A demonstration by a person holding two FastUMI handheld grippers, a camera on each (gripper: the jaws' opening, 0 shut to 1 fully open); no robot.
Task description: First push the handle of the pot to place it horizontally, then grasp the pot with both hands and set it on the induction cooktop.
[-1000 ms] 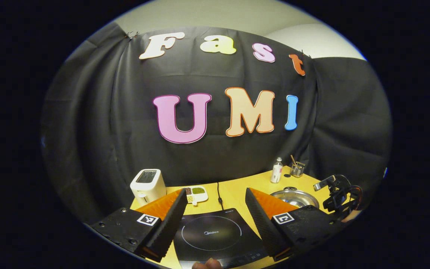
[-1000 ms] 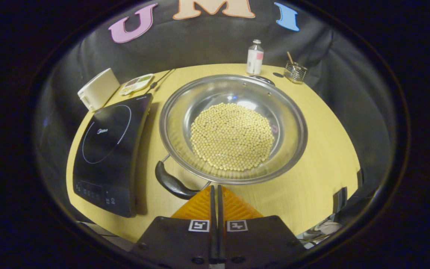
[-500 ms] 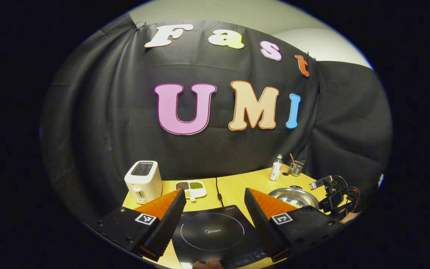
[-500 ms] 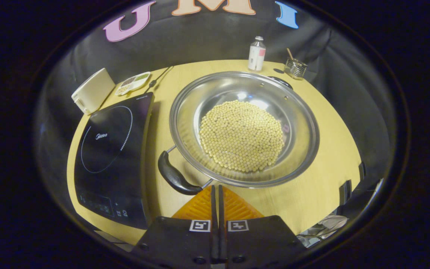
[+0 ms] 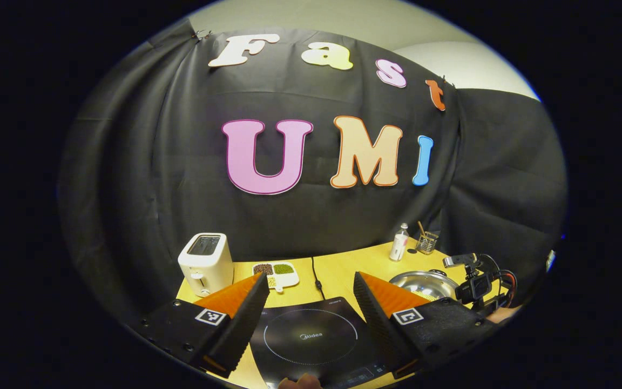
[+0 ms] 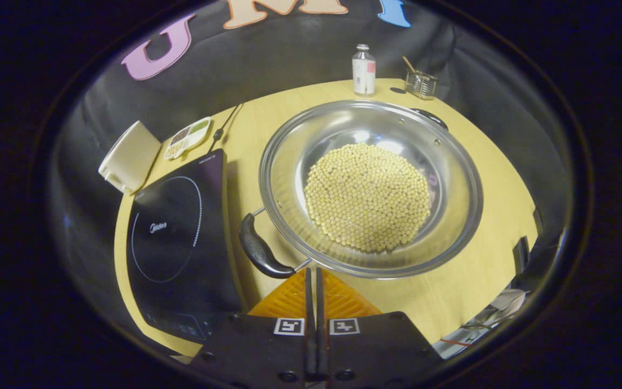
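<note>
A wide steel pot (image 6: 451,162) holding pale beans rests on the yellow table, right of the black induction cooktop (image 6: 173,232). Its near black handle (image 6: 259,253) points toward the cooktop's front corner; the far handle (image 6: 428,116) lies at the back right. My right gripper (image 6: 312,273) is shut, its tips at the pot's near rim beside that handle, nothing held. My left gripper (image 5: 311,283) stands open above the cooktop (image 5: 311,340), and the pot (image 5: 424,283) lies to its right, with the right gripper (image 5: 475,283) beyond it.
A white toaster (image 5: 205,262) and a divided dish of grains (image 5: 278,272) stand behind the cooktop, its cord (image 5: 316,273) running back. A small bottle (image 6: 364,70) and a glass holder (image 6: 420,84) sit at the table's far edge. A fingertip (image 5: 300,382) shows below.
The pot has turned, its near handle swinging left toward the cooktop while my shut right gripper follows along the rim. The left gripper has lifted slightly and stays open.
</note>
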